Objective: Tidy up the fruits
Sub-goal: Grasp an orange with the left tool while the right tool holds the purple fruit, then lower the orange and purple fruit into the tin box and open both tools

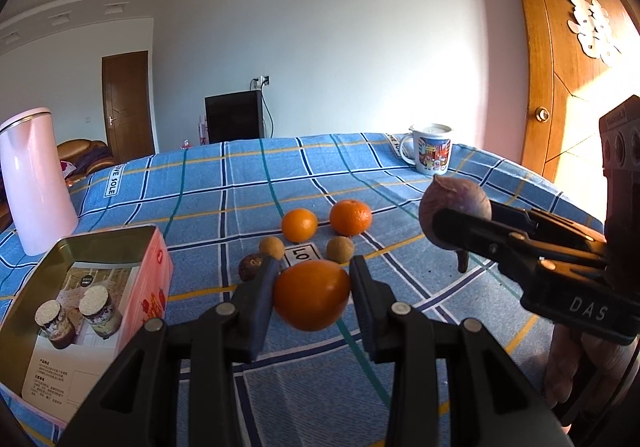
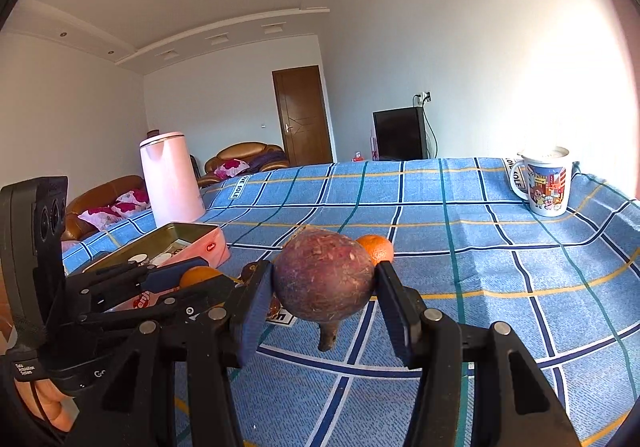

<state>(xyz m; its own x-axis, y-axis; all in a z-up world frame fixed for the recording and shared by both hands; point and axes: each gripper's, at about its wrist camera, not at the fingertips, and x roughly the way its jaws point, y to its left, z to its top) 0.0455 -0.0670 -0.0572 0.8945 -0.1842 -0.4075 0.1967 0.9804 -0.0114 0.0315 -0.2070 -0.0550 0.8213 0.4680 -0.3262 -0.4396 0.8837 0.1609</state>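
Far left, near the table's left edge, a pink kettle (image 1: 38,183) stands behind an open pink tin (image 1: 86,311); the tin sits at the near-left corner of the blue checked tablecloth (image 1: 224,183), with a printed card lying inside it. That tin looks like the place the fruit is meant to go, though that is my guess.

Next along, the left gripper (image 1: 312,295) has its jaws closed on an orange (image 1: 311,295), one pad on each side, the fruit apparently lifted clear of the cloth. Beyond it on the middle of the table lie a dark passion fruit (image 1: 251,267), two brown longans (image 1: 272,247) (image 1: 340,249) and two more oranges (image 1: 299,225) (image 1: 351,217), all close together but mostly apart from one another.

To the right, the right gripper (image 2: 325,287) is clamped on a rough purple-brown root-like fruit (image 2: 324,279) with a stub hanging down, also held in the air. A picture mug (image 1: 430,149) stands at the far-right corner.

To do this well, I'd carry the orange left and low over the tin's rim, and open only once it rests on the card, since a round fruit will roll. The right gripper should wait its turn; both tools are close together, and the tin is narrow.
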